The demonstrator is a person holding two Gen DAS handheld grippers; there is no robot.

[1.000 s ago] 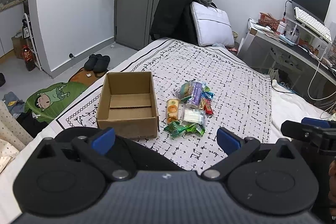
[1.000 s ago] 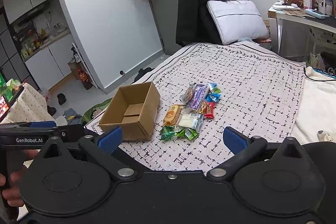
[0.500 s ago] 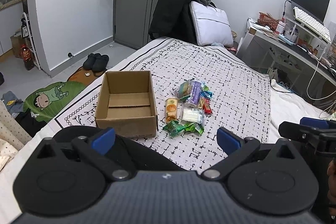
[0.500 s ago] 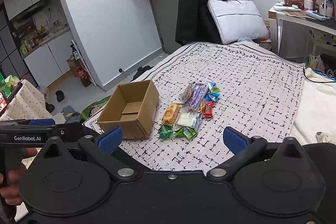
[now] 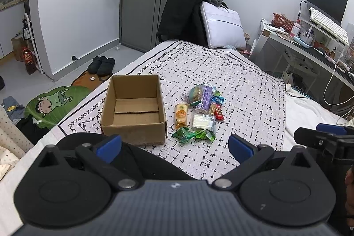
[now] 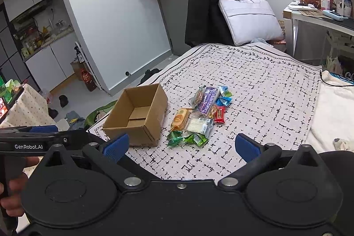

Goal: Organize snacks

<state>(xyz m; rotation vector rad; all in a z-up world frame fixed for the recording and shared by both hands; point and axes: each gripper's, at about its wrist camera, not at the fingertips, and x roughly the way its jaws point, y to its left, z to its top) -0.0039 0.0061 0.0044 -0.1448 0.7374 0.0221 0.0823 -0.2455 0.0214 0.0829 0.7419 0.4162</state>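
An open, empty cardboard box (image 5: 133, 108) (image 6: 138, 114) sits on the patterned bed cover. To its right lies a pile of wrapped snacks (image 5: 199, 112) (image 6: 201, 114): green packets (image 5: 192, 135) nearest, a white pack (image 5: 203, 122), an orange pack (image 5: 181, 114), a purple pack (image 5: 204, 97) and a red bar (image 5: 219, 113). My left gripper (image 5: 174, 146) is open and empty, short of the box and snacks. My right gripper (image 6: 180, 146) is open and empty, also short of them. Each gripper shows at the edge of the other's view.
The bed cover (image 5: 232, 85) stretches beyond the snacks. A chair with dark clothes and a pale pillow (image 5: 223, 28) stands at the bed's far end. A cluttered desk (image 5: 309, 45) is on the right. Slippers (image 5: 101, 64) and a green mat (image 5: 57, 101) lie on the floor left.
Both grippers have drifted slightly, so the box and snacks sit marginally further away in view. Both stay open and empty.
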